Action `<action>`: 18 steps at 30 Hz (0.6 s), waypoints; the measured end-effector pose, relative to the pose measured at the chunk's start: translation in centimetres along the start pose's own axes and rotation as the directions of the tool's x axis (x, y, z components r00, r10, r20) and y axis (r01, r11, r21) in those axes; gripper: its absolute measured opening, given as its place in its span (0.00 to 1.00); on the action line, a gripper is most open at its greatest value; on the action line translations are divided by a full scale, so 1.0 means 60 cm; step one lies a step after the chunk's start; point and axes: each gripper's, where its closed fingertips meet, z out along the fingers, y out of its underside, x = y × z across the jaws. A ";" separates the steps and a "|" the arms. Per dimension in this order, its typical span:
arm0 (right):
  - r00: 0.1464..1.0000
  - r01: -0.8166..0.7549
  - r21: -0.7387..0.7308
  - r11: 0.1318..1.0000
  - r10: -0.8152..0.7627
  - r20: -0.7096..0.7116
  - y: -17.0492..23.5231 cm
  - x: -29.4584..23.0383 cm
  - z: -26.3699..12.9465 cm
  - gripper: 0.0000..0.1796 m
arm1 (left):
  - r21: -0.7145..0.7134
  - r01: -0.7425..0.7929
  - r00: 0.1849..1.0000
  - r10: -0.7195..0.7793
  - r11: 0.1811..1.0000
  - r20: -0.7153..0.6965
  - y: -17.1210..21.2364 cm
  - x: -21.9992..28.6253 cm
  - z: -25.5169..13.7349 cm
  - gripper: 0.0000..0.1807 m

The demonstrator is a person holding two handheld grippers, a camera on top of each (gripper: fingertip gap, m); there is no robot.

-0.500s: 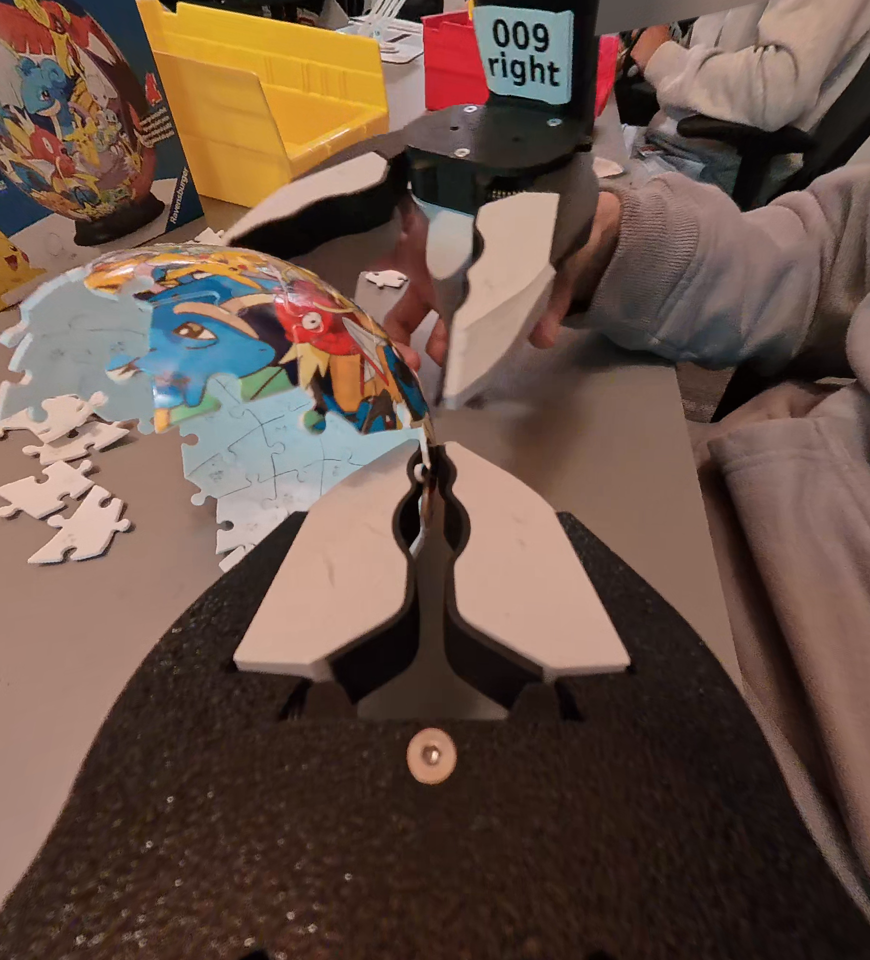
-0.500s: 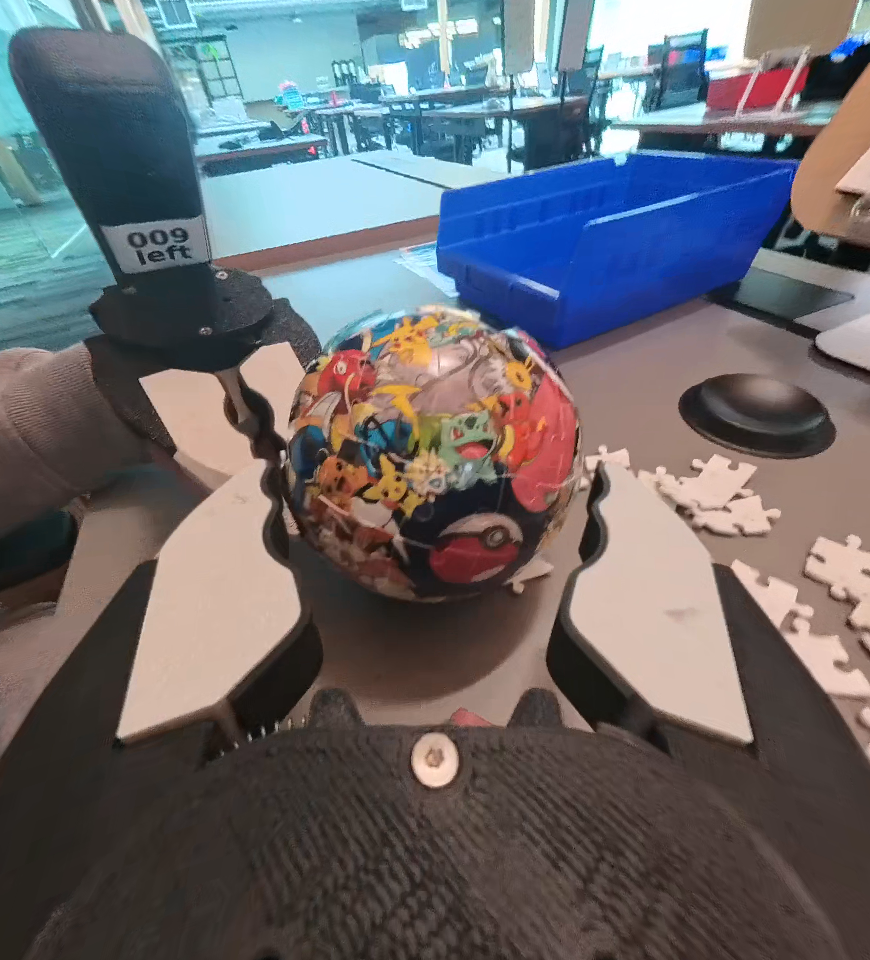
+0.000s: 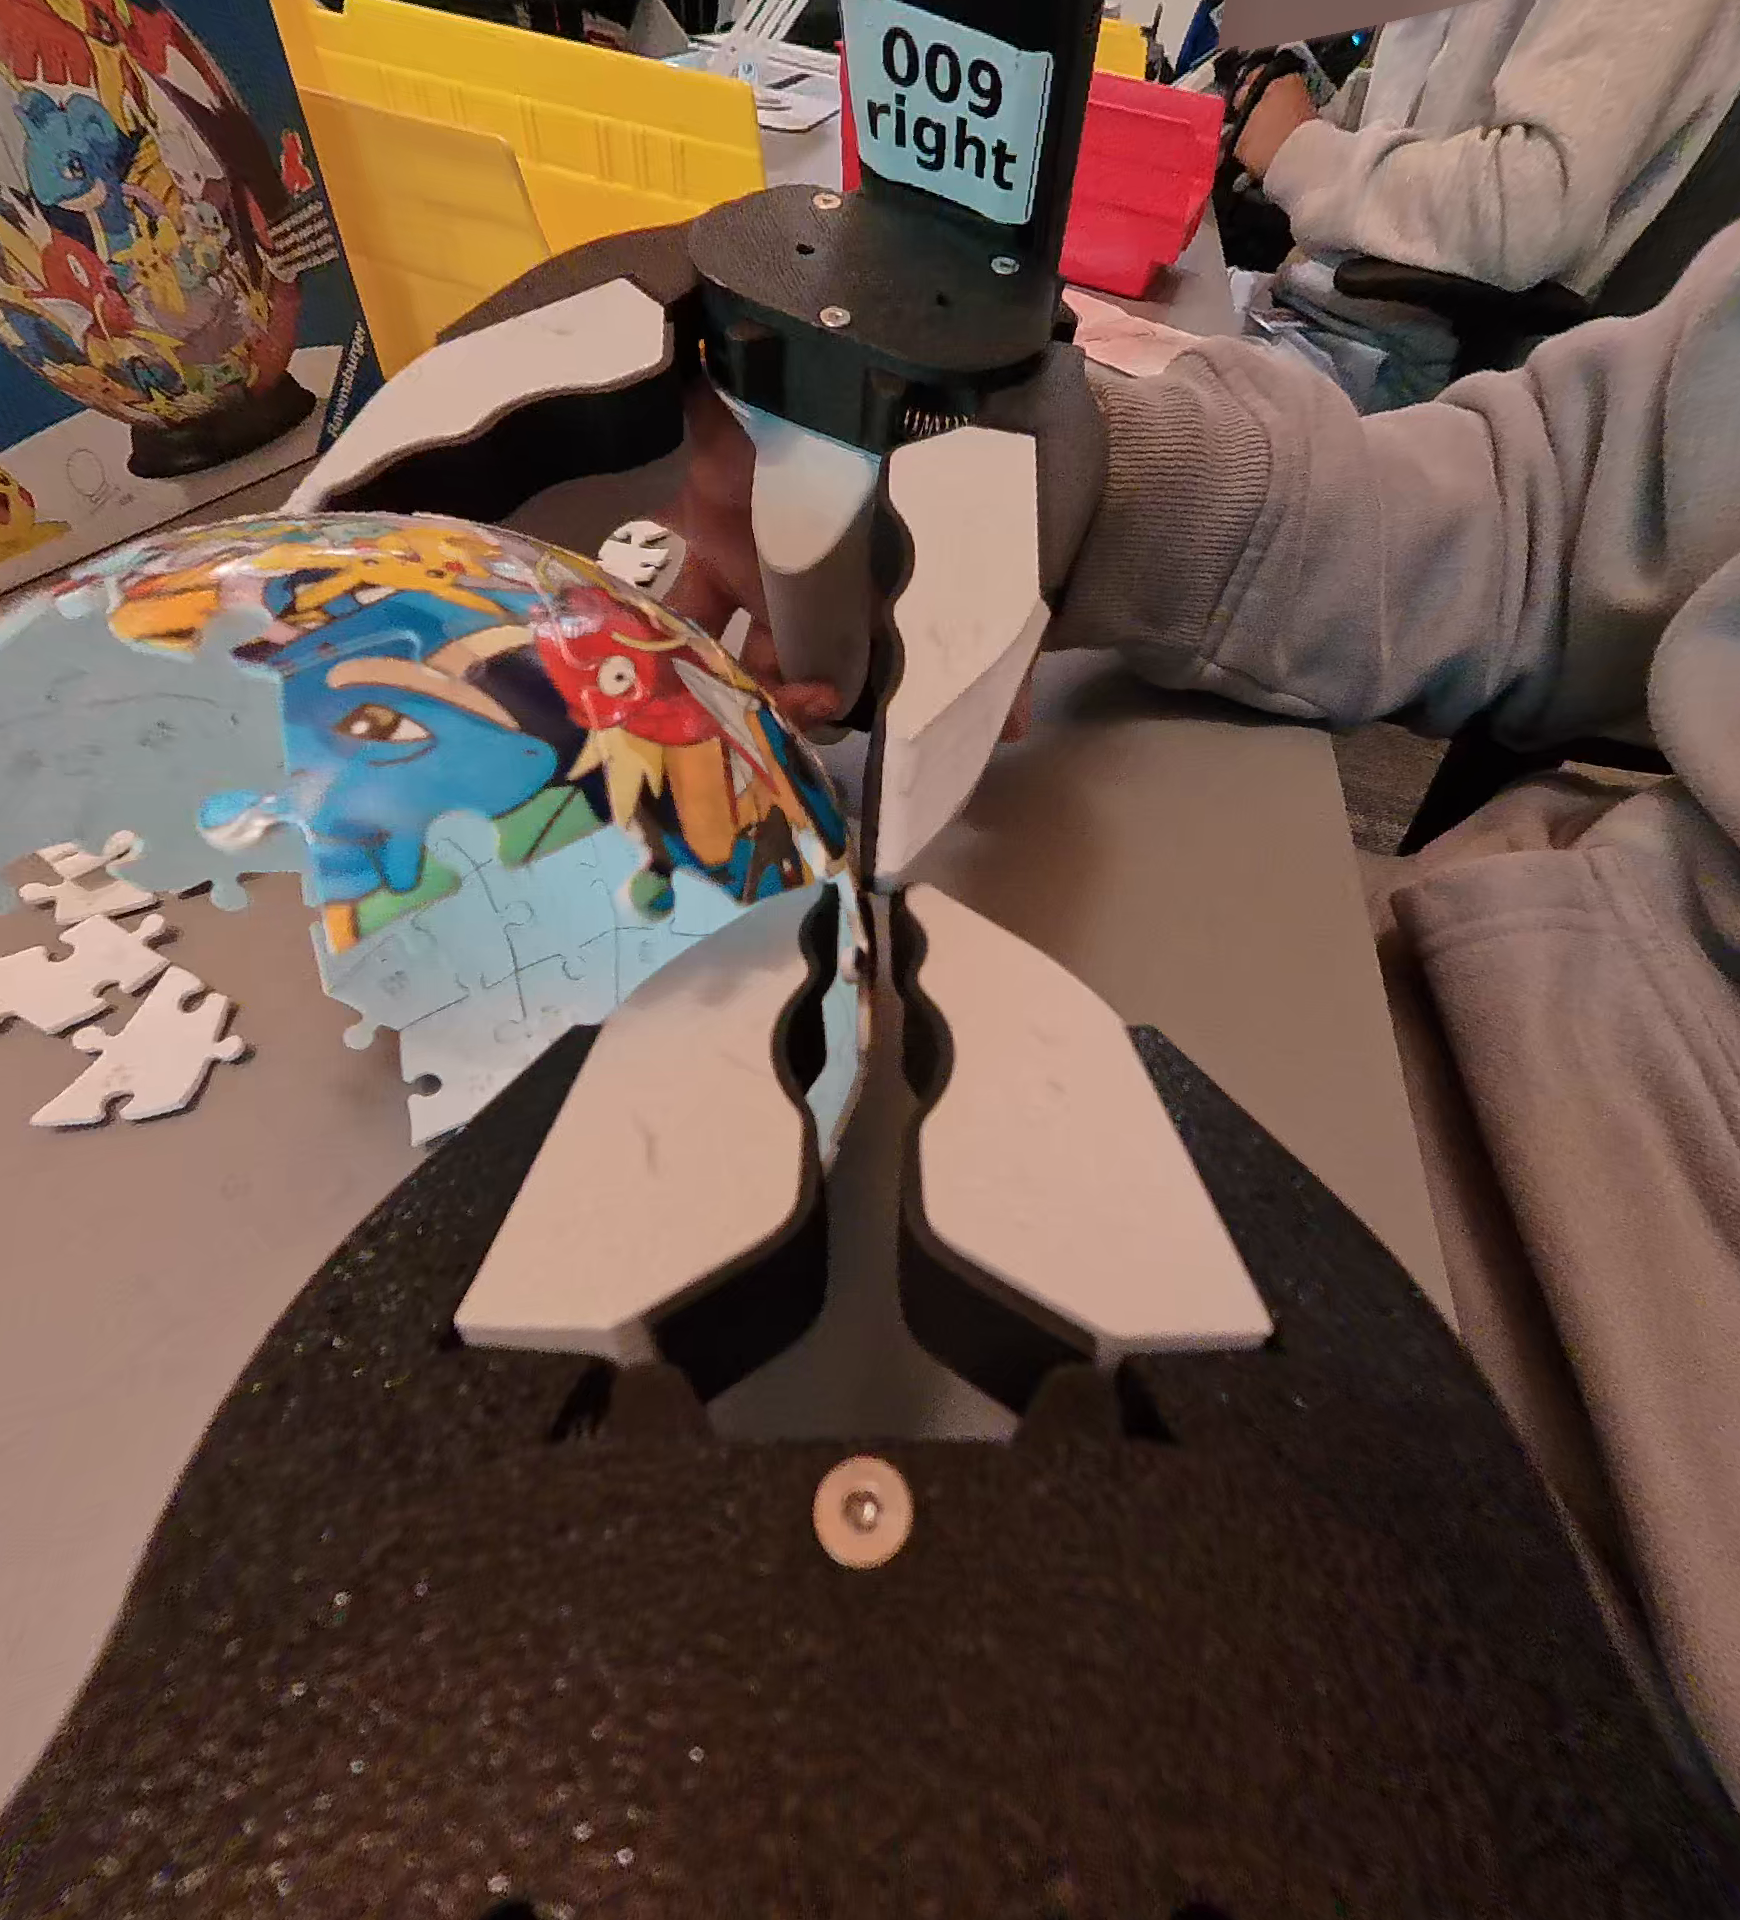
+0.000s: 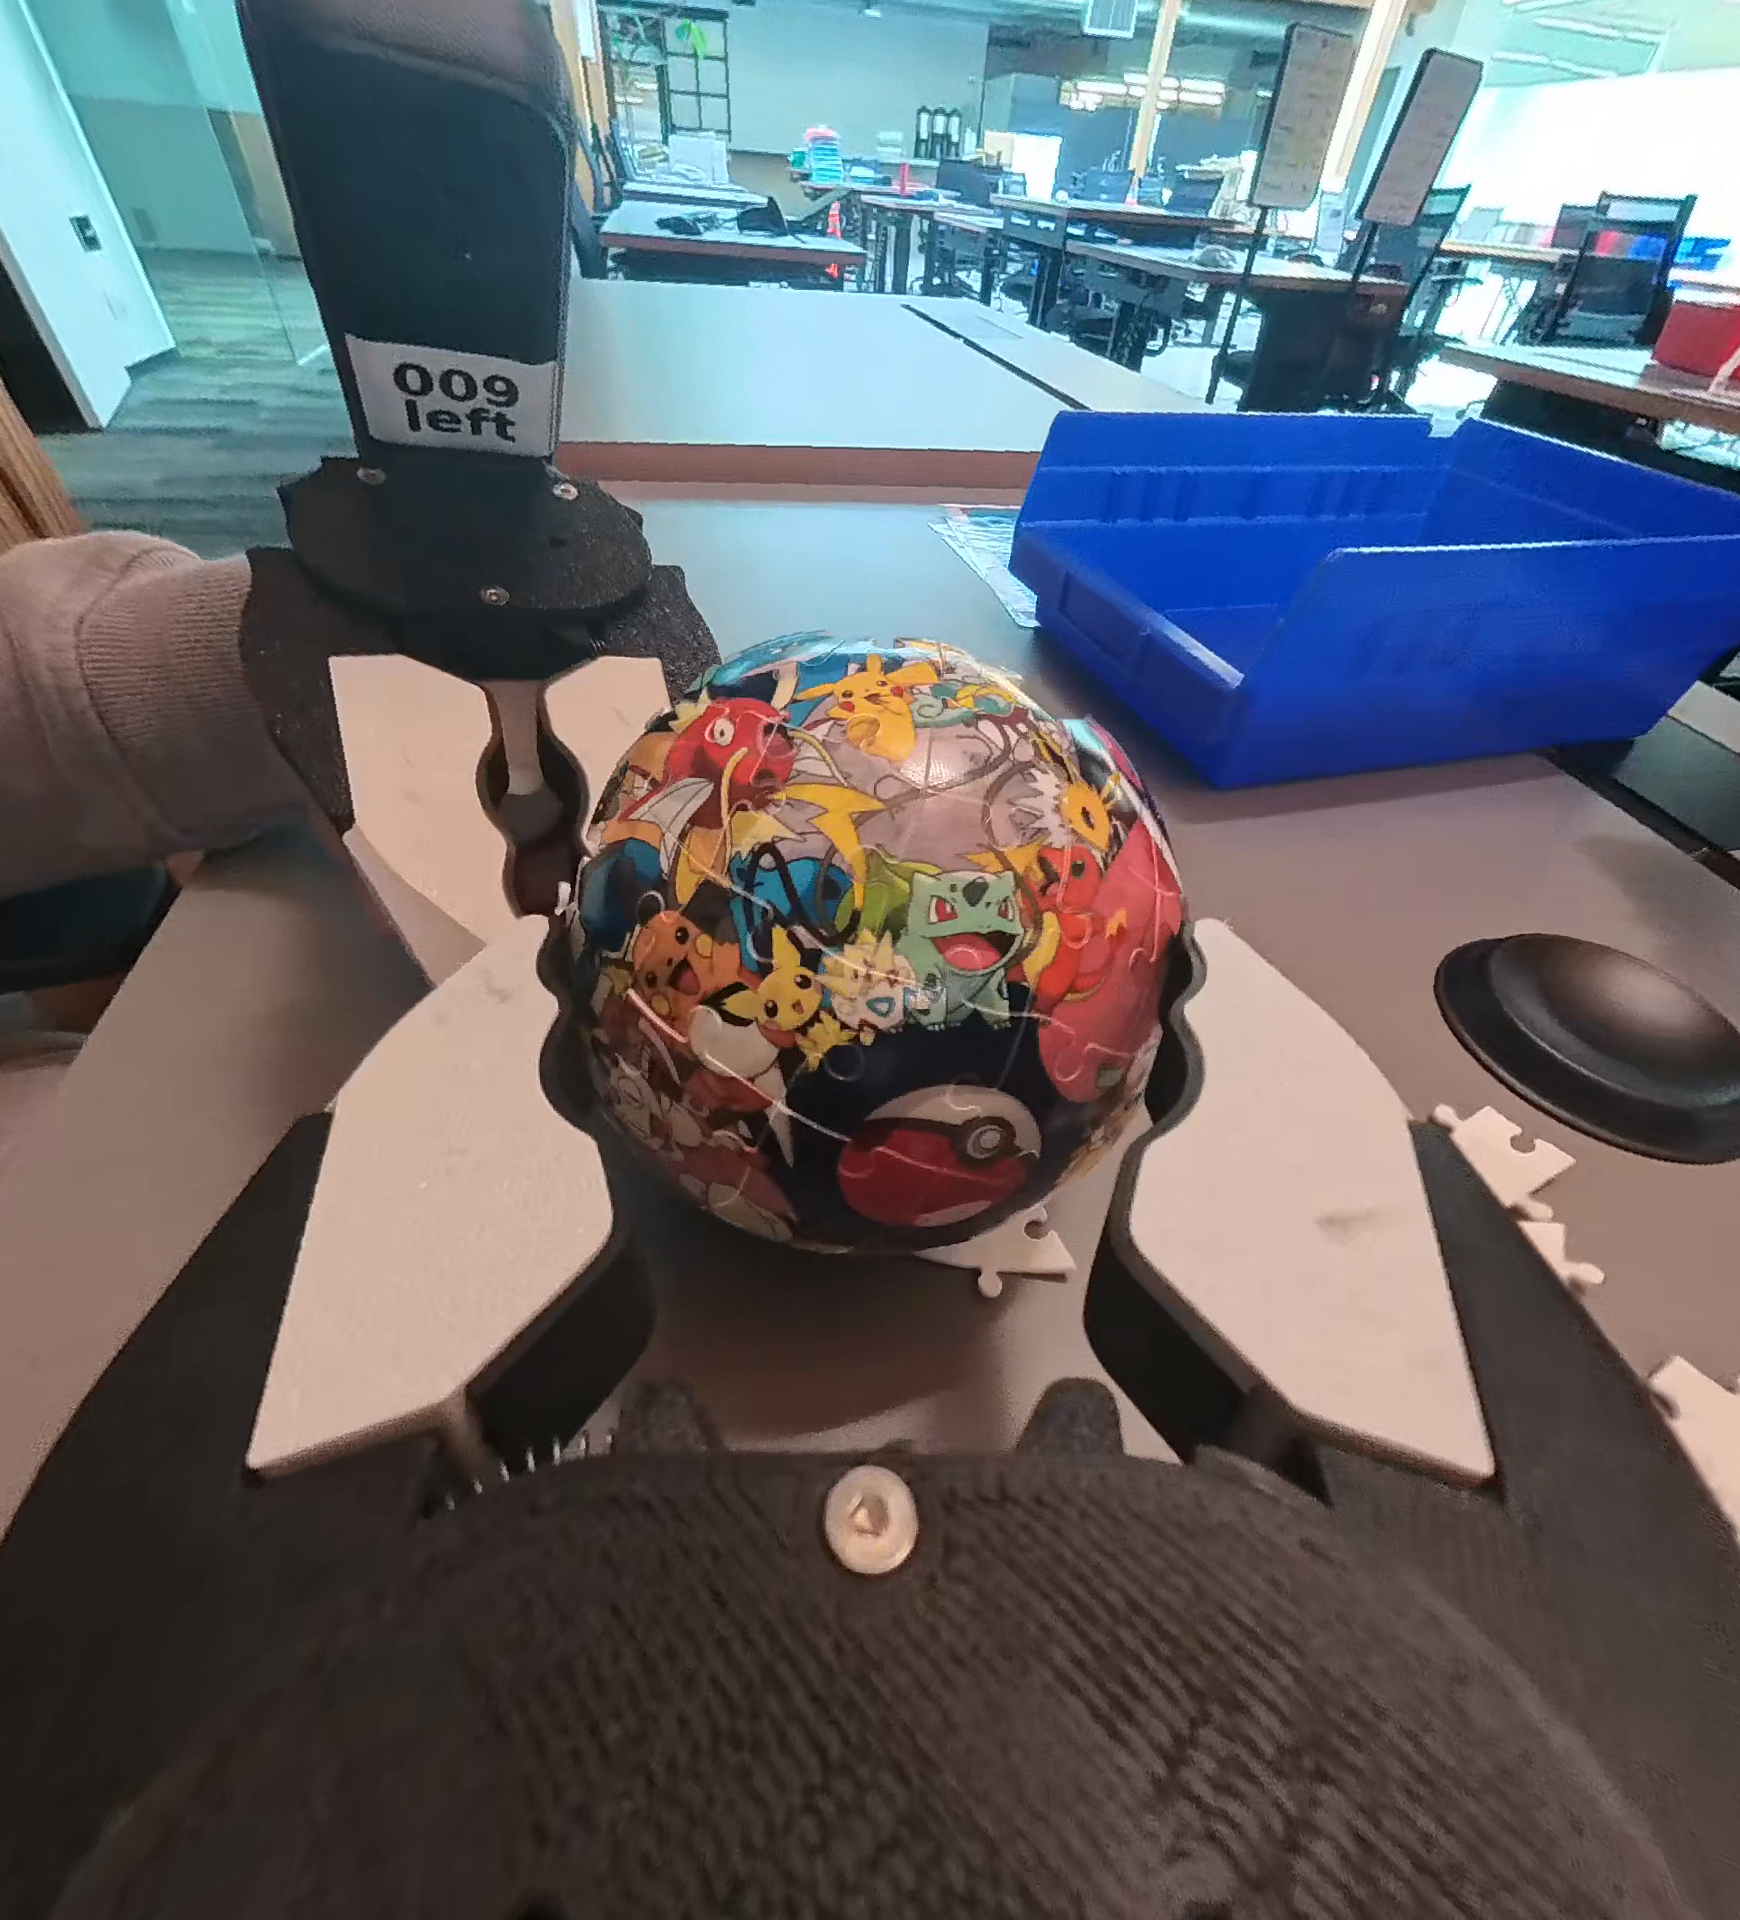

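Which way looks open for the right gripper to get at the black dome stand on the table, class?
Probably not as it stands: the right gripper has its fingers around the puzzle ball. The stand sits off to its right, with bare table between.

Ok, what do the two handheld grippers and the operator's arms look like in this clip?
Both grippers, left gripper and right gripper, have rough black bodies, flat pale-grey fingers with wavy black inner pads, and a silver screw at the centre. Each black handle carries a small pale label. The sleeves are grey fleece.

One puzzle ball, two grippers, three bins, several loose pieces.
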 end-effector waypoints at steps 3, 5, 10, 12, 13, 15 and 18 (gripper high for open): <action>0.998 0.059 -0.005 0.998 -0.059 0.000 0.001 -0.002 0.001 0.59 | 0.000 -0.005 1.000 0.005 1.000 -0.007 0.000 0.002 -0.001 0.12; 0.996 0.086 -0.007 0.996 -0.086 0.005 0.002 -0.005 -0.001 0.59 | -0.001 -0.003 1.000 0.003 1.000 -0.001 0.001 -0.001 -0.003 0.18; 0.993 0.121 -0.013 0.993 -0.121 0.005 0.003 -0.009 -0.005 0.58 | 0.009 0.015 1.000 -0.015 1.000 0.018 0.002 -0.012 -0.016 0.25; 0.991 0.132 -0.011 0.991 -0.132 0.006 0.003 -0.010 -0.005 0.58 | 0.009 0.021 1.000 -0.021 1.000 0.020 0.004 -0.015 -0.023 0.26; 0.991 0.135 -0.011 0.991 -0.135 0.007 0.003 -0.010 -0.005 0.58 | 0.004 0.019 0.999 -0.019 1.000 0.026 0.005 -0.017 -0.028 0.27; 0.991 0.133 -0.013 0.991 -0.132 0.011 0.002 -0.010 -0.005 0.58 | -0.013 0.013 1.000 -0.013 1.000 0.024 0.007 -0.018 -0.044 0.31; 0.992 0.127 -0.017 0.992 -0.127 0.017 0.001 -0.008 -0.004 0.58 | -0.015 0.008 0.998 -0.007 1.000 0.059 0.005 -0.036 -0.077 0.30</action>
